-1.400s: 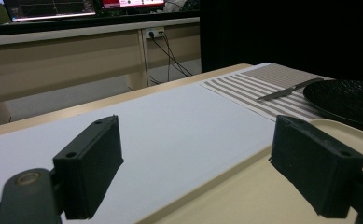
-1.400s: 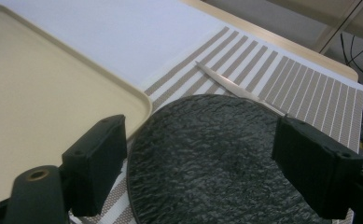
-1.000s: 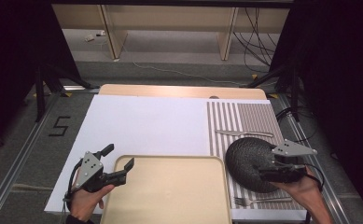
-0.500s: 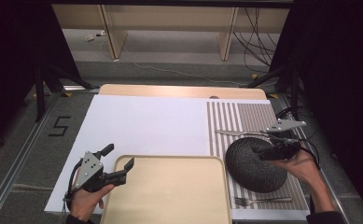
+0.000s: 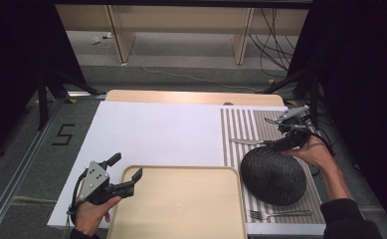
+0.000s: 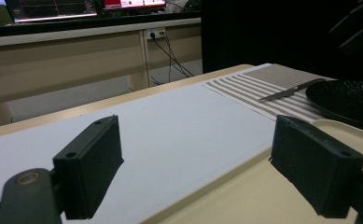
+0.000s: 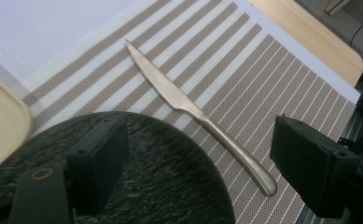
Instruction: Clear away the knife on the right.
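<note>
**Right gripper poised over the knife beside the dark plate**

On the striped placemat [image 5: 241, 127], at the right side of the table, lies a metal knife [image 7: 193, 112]. It rests flat, its blade pointing toward the white sheet and its handle toward the table's right edge. In the right gripper view the handle end sits between the two black jaws, nearer the right one, and nothing shows it being touched. The right gripper [image 5: 280, 142] hangs just above it with its jaws spread wide apart and nothing between them.

Just beside the knife, on the person's side of it, sits a round dark plate [image 5: 273, 174] with a finely textured surface. Its rim comes very close to the middle of the knife; whether the two touch cannot be told. One jaw of the right gripper hovers over the plate's far edge. The person's right hand [image 5: 315, 154] grips the tool from the table's right side.

Nearer the table's front edge, past the plate, a fork [image 5: 279, 214] lies on the same placemat, well apart from the knife.

To the left of the plate, a beige tray [image 5: 181, 199] lies partly on the white sheet [image 5: 156, 129] that covers most of the table. The left gripper [image 5: 123, 173] is held low at the tray's left rim, jaws likewise wide apart and holding nothing, one over the sheet and one over the tray. A wooden board [image 5: 191, 97] shows beyond the sheet's far edge.
</note>
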Demonstrator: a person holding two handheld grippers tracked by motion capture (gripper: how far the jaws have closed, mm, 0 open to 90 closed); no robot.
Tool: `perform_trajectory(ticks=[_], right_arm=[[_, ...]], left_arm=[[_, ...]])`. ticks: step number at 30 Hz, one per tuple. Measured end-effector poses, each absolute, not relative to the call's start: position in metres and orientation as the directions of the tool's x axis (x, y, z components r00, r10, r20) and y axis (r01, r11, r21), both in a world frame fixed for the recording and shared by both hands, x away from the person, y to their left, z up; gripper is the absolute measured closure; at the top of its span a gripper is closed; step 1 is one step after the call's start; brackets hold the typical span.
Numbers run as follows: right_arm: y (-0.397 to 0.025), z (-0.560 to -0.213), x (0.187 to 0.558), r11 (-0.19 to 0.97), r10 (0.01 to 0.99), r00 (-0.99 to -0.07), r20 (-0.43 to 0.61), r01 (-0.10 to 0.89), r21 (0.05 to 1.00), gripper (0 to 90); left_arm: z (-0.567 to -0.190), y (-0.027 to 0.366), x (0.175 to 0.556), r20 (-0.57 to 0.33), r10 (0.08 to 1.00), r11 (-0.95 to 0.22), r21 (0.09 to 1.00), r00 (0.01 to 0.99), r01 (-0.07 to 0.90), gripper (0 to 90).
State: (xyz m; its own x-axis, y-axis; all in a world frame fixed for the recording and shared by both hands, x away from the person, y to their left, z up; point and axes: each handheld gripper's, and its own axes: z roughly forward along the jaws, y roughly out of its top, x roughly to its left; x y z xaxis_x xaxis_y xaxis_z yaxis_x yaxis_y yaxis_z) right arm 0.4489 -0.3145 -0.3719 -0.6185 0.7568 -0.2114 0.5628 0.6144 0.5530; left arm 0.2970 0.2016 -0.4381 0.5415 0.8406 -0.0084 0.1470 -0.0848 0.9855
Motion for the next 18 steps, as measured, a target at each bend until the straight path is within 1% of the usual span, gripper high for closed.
perform_trajectory(ticks=[1,2,3,5,6,10,13,15,16,18], right_arm=[[-0.315,-0.377,0.459,0.62,0.757,-0.62,-0.208,0.58,0.529,20.4],[-0.315,-0.377,0.459,0.62,0.757,-0.62,-0.208,0.58,0.529,20.4],[-0.317,-0.38,0.466,0.612,0.768,-0.609,-0.199,0.607,0.506,20.5],[-0.318,-0.381,0.468,0.607,0.773,-0.604,-0.196,0.615,0.503,20.6],[-0.32,-0.384,0.474,0.605,0.779,-0.596,-0.194,0.632,0.485,20.7],[-0.322,-0.386,0.481,0.611,0.777,-0.595,-0.206,0.636,0.471,22.0],[-0.324,-0.389,0.487,0.6,0.786,-0.587,-0.191,0.652,0.464,22.1],[-0.324,-0.392,0.491,0.603,0.787,-0.585,-0.197,0.659,0.449,21.8],[-0.323,-0.395,0.494,0.611,0.784,-0.587,-0.205,0.668,0.424,21.9],[-0.323,-0.399,0.498,0.622,0.777,-0.588,-0.223,0.665,0.413,22.1]], left_arm=[[-0.438,0.202,0.297,-0.009,0.841,-0.084,0.986,0.541,0.147,16.1],[-0.438,0.202,0.297,-0.01,0.841,-0.083,0.986,0.541,0.148,16.1],[-0.438,0.202,0.297,-0.009,0.841,-0.084,0.985,0.54,0.148,16.1],[-0.438,0.202,0.297,-0.011,0.842,-0.083,0.985,0.54,0.151,16.1],[-0.438,0.202,0.297,-0.011,0.842,-0.083,0.985,0.539,0.15,16.1],[-0.438,0.202,0.297,-0.013,0.842,-0.08,0.985,0.539,0.15,16.0],[-0.438,0.202,0.297,-0.011,0.84,-0.082,0.986,0.543,0.147,16.1],[-0.438,0.202,0.297,-0.01,0.84,-0.082,0.986,0.542,0.146,16.1],[-0.438,0.201,0.297,-0.011,0.84,-0.081,0.986,0.542,0.146,16.1],[-0.438,0.201,0.297,-0.01,0.84,-0.083,0.986,0.543,0.146,16.0]])
